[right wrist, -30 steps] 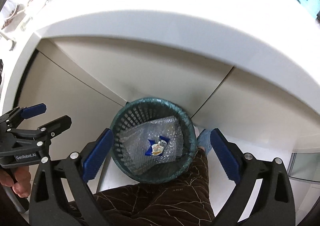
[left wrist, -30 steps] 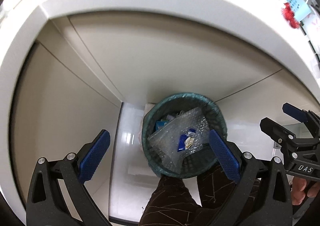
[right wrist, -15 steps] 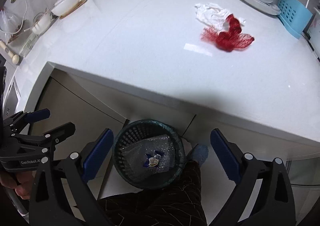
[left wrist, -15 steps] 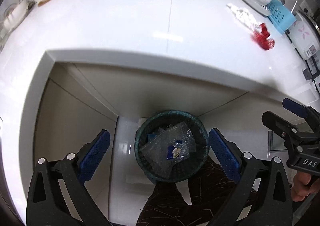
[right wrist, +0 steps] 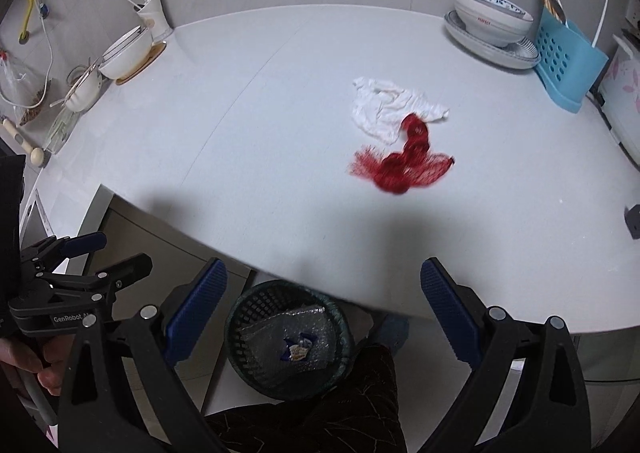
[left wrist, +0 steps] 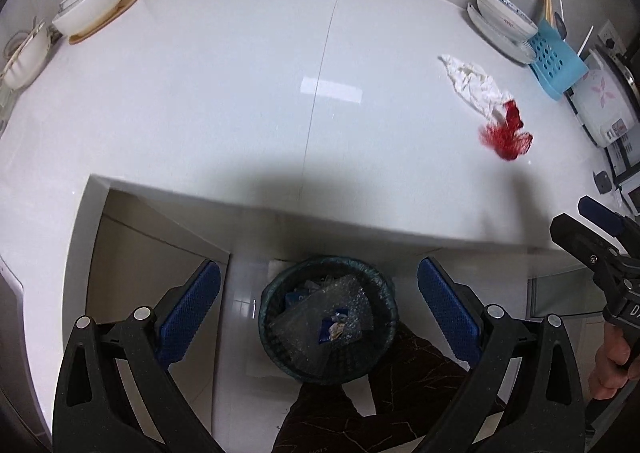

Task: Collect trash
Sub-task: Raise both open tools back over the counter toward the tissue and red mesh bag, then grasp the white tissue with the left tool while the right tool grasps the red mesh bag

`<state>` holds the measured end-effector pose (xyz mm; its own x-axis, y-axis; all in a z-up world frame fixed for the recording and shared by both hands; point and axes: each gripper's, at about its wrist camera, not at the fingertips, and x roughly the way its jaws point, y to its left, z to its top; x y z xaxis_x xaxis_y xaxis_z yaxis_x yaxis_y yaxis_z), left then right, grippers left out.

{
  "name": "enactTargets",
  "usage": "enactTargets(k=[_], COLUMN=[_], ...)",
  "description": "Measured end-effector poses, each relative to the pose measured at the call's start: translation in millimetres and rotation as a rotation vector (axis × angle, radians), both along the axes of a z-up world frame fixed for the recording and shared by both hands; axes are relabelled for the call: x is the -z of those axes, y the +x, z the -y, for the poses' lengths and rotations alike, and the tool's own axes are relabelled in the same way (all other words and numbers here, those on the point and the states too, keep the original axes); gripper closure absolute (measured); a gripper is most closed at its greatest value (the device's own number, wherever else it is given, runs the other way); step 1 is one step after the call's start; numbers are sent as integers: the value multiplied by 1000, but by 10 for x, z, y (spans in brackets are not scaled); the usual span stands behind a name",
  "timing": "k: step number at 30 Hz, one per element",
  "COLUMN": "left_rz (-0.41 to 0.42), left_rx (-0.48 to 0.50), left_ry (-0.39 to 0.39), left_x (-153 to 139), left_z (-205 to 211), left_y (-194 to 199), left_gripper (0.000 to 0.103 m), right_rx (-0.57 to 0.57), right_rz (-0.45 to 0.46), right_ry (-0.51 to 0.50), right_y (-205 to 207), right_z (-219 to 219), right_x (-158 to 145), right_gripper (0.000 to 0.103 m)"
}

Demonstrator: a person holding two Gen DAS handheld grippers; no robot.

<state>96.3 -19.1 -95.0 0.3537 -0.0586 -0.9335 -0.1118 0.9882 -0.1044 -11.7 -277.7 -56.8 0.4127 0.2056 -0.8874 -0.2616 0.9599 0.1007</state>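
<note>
A red mesh bag (right wrist: 402, 165) and a crumpled white paper towel (right wrist: 390, 107) lie together on the white countertop (right wrist: 280, 133); both show in the left wrist view, the bag (left wrist: 507, 133) and the towel (left wrist: 474, 84) at right. A dark green mesh bin (left wrist: 328, 327) stands on the floor below the counter edge, holding bubble wrap and a blue wrapper (right wrist: 298, 349). My left gripper (left wrist: 318, 305) is open and empty above the bin. My right gripper (right wrist: 324, 301) is open and empty, above the bin and the counter edge.
Bowls (right wrist: 492, 19) on a plate and a blue utensil caddy (right wrist: 568, 53) stand at the back right. White bowls (right wrist: 126, 53) and a cup (right wrist: 154, 13) stand at the back left. A patterned appliance (left wrist: 604, 101) is at the far right. My leg (left wrist: 400, 393) is beside the bin.
Both grippers have risen from just above the bin to above counter height, bringing the countertop with the red mesh bag and towel into view. Both stayed open.
</note>
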Motion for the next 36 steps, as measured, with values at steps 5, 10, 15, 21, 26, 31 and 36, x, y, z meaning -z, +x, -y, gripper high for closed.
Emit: enactTargets(k=[5,10,15,21,26,31,36], left_rz=[14,14,1,-24,-35,-52,-81], left_rx=[-10,-15,-27,-30,-12,20,78], left_ry=[-6,-2,-5,-11,-21,-47,-36], left_x=[-96,-162,-156,-75,-16,50,176], left_z=[43,89,154,260,464,758,1072], left_y=[269,554,838,1209,1548,1920,2243], left_gripper=[6,6,6,6,7,7,7], right_rx=[5,12,20,43,43,51,74], right_rz=[15,26,9,-33,-85,-140,-170], right_ry=[-9,-17,-19,-17,-23,-17,11], right_y=[241,534,881,1262,1337,1305,1283], right_z=[137,307,456,633,681,669,685], right_x=[-94,-162,-123,-12,170,393,516], right_gripper=[10,10,10,10,13,21,29])
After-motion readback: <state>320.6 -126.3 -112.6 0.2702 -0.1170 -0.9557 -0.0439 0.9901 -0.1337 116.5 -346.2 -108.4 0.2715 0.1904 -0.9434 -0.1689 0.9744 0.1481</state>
